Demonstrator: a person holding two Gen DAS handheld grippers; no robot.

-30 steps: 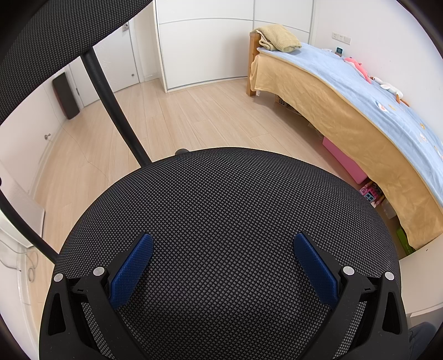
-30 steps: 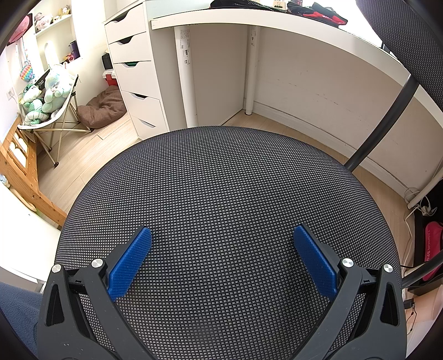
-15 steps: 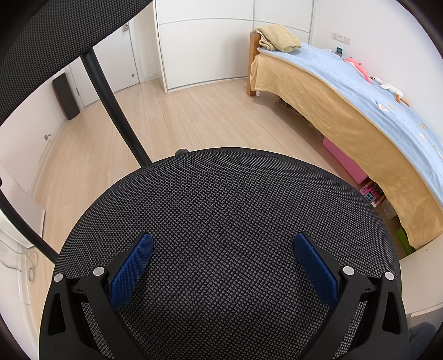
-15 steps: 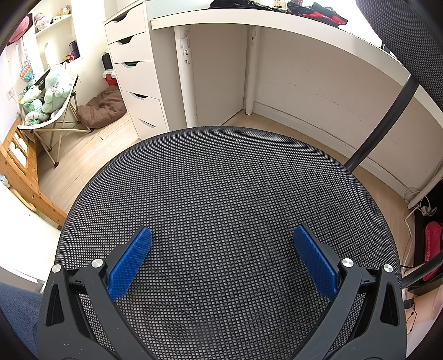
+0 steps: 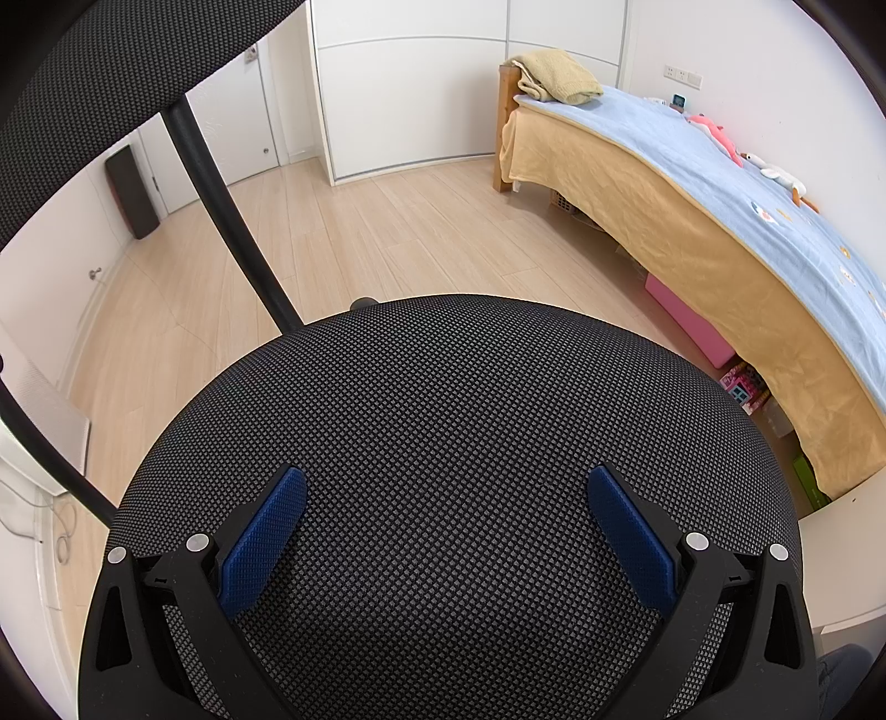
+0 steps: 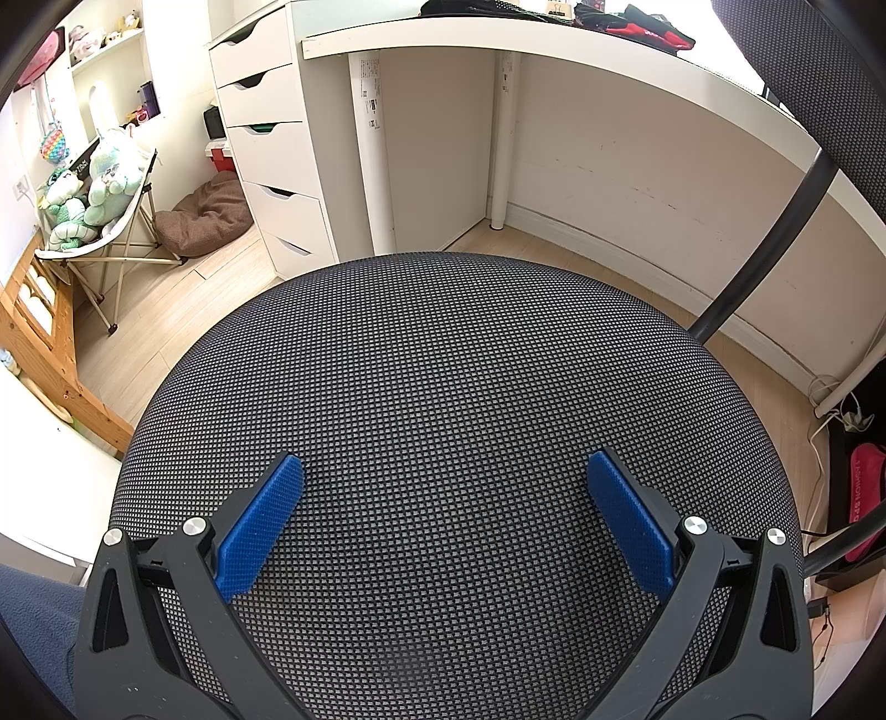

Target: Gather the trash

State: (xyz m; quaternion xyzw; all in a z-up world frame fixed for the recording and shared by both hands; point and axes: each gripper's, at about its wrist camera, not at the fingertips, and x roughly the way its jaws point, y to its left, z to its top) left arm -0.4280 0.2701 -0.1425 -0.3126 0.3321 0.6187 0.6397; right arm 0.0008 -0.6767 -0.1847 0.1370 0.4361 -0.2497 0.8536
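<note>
Here, the left gripper (image 5: pixel 446 515) and right gripper (image 6: pixel 443 504) hover wide apart and empty over a mesh chair seat (image 6: pixel 443 387); no trash shows, so locating some likely comes next.

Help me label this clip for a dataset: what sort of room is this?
Most likely a child's bedroom with a study corner. A bed with soft toys lies along one wall, a white desk stands beside a drawer unit, and plush toys fill a folding chair.
</note>
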